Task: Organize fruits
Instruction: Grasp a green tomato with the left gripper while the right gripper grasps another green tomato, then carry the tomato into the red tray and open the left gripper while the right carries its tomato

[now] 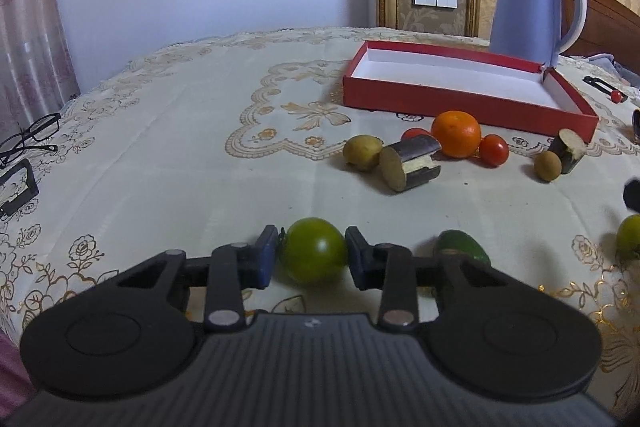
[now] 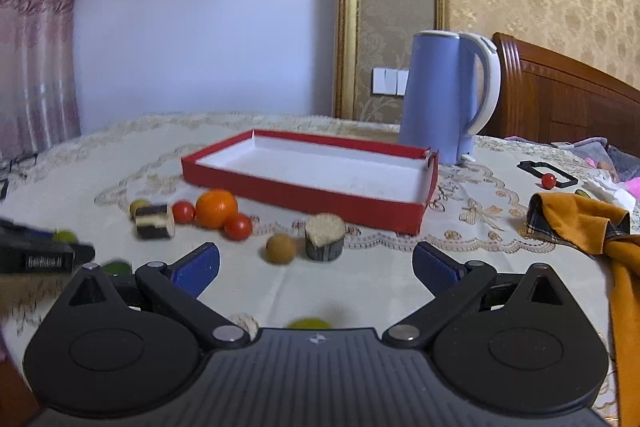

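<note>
In the left wrist view my left gripper [image 1: 312, 255] is shut on a green tomato [image 1: 314, 251], a blue pad against each side of it, low over the cloth. A dark green fruit [image 1: 462, 247] lies just to its right. Further off lie a yellow-green fruit [image 1: 362, 151], a cut cane piece [image 1: 408, 165], an orange [image 1: 456, 133], two red tomatoes [image 1: 494, 150] and a brown round fruit [image 1: 547, 165]. The red box [image 1: 440, 103] with its white inside stands behind them. My right gripper [image 2: 318, 267] is open with nothing between its pads. The brown fruit [image 2: 281, 247] and a second cane piece [image 2: 324, 237] sit just beyond it.
A blue kettle [image 2: 444, 99] stands behind the box's right end. An orange cloth [image 2: 592, 227] lies at the right, glasses [image 1: 32, 135] at the far left. A yellow-green fruit [image 2: 310, 323] is half hidden under my right gripper. The patterned tablecloth [image 1: 180, 147] covers the table.
</note>
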Demonstrator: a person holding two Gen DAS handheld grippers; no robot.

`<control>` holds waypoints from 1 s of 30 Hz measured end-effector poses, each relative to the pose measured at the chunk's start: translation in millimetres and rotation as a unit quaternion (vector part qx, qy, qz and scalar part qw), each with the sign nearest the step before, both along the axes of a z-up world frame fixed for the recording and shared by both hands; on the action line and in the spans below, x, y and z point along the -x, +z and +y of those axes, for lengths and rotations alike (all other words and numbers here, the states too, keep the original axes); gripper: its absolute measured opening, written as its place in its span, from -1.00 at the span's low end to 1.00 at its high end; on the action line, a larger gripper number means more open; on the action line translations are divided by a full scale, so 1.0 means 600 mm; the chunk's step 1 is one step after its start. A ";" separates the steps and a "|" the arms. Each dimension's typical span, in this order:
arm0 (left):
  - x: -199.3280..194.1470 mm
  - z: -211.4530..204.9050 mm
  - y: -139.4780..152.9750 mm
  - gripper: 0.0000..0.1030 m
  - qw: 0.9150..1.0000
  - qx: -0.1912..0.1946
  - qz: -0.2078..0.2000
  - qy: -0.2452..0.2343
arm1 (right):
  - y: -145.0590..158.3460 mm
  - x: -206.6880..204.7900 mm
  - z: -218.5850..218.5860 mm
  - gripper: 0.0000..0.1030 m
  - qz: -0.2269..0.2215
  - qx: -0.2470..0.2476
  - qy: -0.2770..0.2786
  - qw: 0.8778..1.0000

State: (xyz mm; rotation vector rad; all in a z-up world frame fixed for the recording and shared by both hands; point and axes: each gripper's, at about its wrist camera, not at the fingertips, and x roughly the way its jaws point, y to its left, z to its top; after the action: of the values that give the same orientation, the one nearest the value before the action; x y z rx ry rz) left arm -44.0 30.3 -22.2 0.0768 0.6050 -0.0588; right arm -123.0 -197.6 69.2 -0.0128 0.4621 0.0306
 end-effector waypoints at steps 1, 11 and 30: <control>0.000 0.001 0.001 -0.35 1.000 0.004 -0.001 0.000 | -0.002 0.002 -0.001 1.00 0.004 0.004 0.003 1.000; 0.000 0.011 0.018 -0.35 1.000 0.003 -0.014 0.008 | -0.030 0.001 0.008 0.46 0.048 0.017 0.033 0.998; -0.018 0.014 0.046 -0.35 1.000 0.020 -0.021 -0.013 | -0.036 0.000 -0.010 -0.34 0.073 -0.011 0.046 0.996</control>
State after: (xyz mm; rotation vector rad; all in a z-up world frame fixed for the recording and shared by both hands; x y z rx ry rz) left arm -33.0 38.5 5.4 0.0482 0.5608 -0.0945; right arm -123.1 -203.4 47.6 -0.0111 0.6081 0.1280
